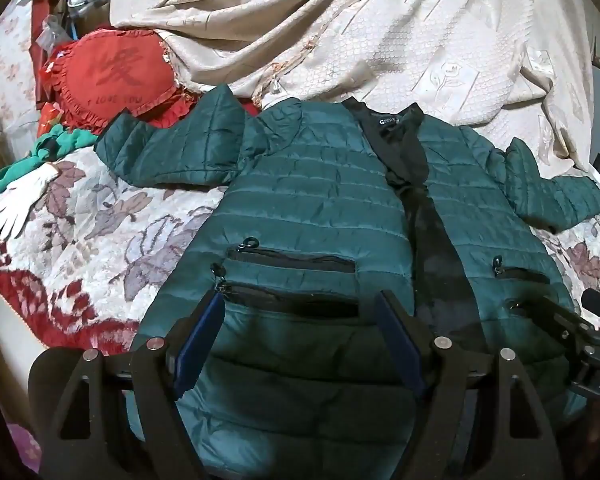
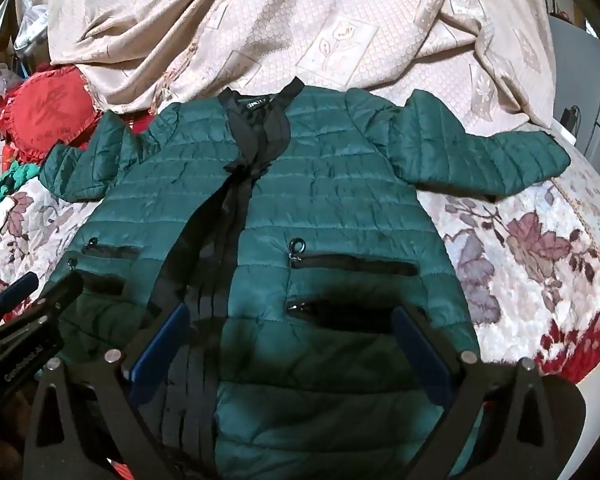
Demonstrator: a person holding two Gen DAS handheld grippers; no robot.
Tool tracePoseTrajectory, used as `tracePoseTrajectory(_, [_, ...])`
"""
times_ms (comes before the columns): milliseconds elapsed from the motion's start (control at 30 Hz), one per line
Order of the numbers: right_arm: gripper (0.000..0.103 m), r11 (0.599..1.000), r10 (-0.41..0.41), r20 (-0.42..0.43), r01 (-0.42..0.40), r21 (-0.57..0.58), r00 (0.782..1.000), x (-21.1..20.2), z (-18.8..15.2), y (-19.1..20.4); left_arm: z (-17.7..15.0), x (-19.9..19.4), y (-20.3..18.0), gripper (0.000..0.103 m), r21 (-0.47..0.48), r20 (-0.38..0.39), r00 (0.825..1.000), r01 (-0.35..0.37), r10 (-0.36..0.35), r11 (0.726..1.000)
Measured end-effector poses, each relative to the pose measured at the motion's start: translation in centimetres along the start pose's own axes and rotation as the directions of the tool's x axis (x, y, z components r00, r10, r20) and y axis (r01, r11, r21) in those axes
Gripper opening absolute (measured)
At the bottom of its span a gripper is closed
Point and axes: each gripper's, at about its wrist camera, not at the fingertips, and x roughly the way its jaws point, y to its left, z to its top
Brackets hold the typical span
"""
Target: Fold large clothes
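Green quilted jacket (image 1: pixel 324 200) lies spread (both sleeves out).

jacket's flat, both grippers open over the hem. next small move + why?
Probably reach the left gripper out to the left sleeve and fold it across the chest. The dark green quilted puffer jacket lies front-up on the floral bedspread with both sleeves spread wide, and both the left and the right gripper hover above the hem, jaws apart, holding nothing.
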Motion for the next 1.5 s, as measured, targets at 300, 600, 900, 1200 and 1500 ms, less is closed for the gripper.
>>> tracePoseTrajectory(300, [0.102, 1.000, 0.007, 0.005, -0.007, 0.009, 1.000, 0.2, -0.5, -0.4, 0.2, 0.1, -0.1, 0.061, 0.001, -0.004, 1.000, -0.002, 0.002, 1.000])
tracePoseTrajectory(600, [0.102, 1.000, 0.006, -0.008, -0.006, 0.008, 1.000, -0.1, -0.1, 0.0, -0.1, -0.1, 0.0, 0.061, 0.008, -0.001, 1.000, -0.001, 0.001, 1.000])
tracePoseTrajectory(900, [0.102, 1.000, 0.016, -0.010, -0.016, 0.017, 1.000, 0.1, 0.0, 0.0, -0.2, 0.0, -0.2, 0.061, 0.009, -0.007, 1.000, 0.005, -0.005, 1.000])
tracePoseTrajectory(1200, [0.102, 1.000, 0.014, -0.011, -0.014, 0.016, 1.000, 0.3, -0.1, 0.0, -0.2, 0.3, -0.6, 0.061, 0.014, -0.017, 1.000, 0.009, -0.009, 1.000])
tracePoseTrajectory(1500, [0.102, 0.999, 0.031, -0.039, -0.030, 0.025, 0.999, 0.7, 0.0, 0.1, -0.3, 1.0, -0.8, 0.061, 0.015, -0.041, 0.999, 0.018, -0.018, 1.000])
